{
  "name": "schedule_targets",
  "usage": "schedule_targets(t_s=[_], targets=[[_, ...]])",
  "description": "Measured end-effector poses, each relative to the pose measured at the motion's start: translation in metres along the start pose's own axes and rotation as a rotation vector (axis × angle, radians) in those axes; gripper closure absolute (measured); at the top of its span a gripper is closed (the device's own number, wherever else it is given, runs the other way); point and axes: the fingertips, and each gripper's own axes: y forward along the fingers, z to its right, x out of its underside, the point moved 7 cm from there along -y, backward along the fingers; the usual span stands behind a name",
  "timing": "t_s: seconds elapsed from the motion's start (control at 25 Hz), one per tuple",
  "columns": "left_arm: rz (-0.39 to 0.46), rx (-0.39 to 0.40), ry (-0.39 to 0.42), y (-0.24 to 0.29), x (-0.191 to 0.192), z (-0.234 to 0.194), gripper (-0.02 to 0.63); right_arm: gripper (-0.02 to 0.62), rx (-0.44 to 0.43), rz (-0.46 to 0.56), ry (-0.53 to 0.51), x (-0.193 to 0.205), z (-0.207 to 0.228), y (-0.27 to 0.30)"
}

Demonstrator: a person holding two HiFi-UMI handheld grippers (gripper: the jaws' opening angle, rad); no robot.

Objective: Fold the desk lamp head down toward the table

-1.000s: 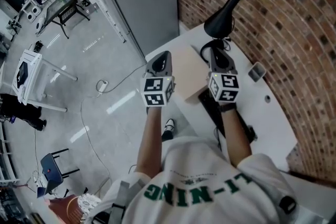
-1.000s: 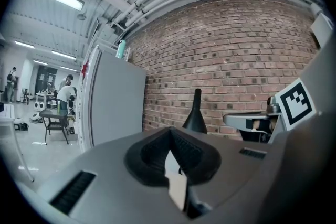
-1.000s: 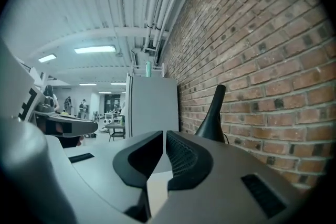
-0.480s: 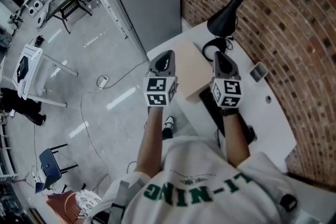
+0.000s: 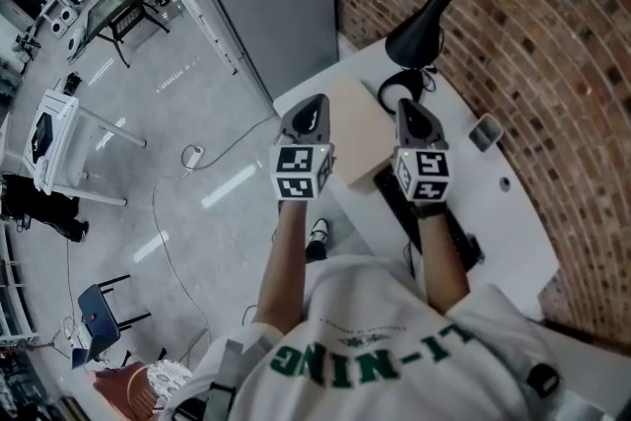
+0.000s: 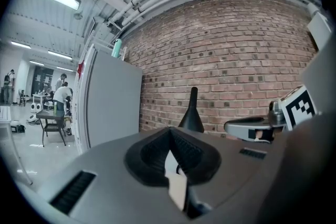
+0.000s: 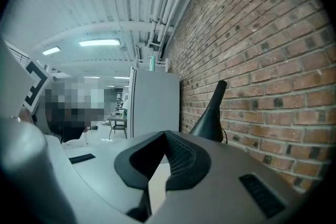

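My left gripper (image 5: pixel 306 109) and right gripper (image 5: pixel 407 109) are both pinched shut on nothing, short of the desk lamp (image 5: pixel 425 23) standing head-up at the table's (image 5: pixel 493 204) far edge by the brick wall (image 5: pixel 557 35), so I fear a closed-jaw push tips it over.

The only words I can read are on my own white shirt (image 5: pixel 385 340), behind my left tool (image 5: pixel 308 105) and right tool (image 5: pixel 408 108): green capitals, upside down in the head view, spelling LI-NING. The tools' cubes carry only black-and-white square patterns.
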Motion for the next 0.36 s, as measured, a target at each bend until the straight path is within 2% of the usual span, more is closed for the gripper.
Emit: schedule_targets(t_s=[0.36], targets=[[-0.034,0.000,0.004,0.008,0.008,-0.001,0.607,0.592,0.025,-0.021,0.032,0.012,0.012,0.008]])
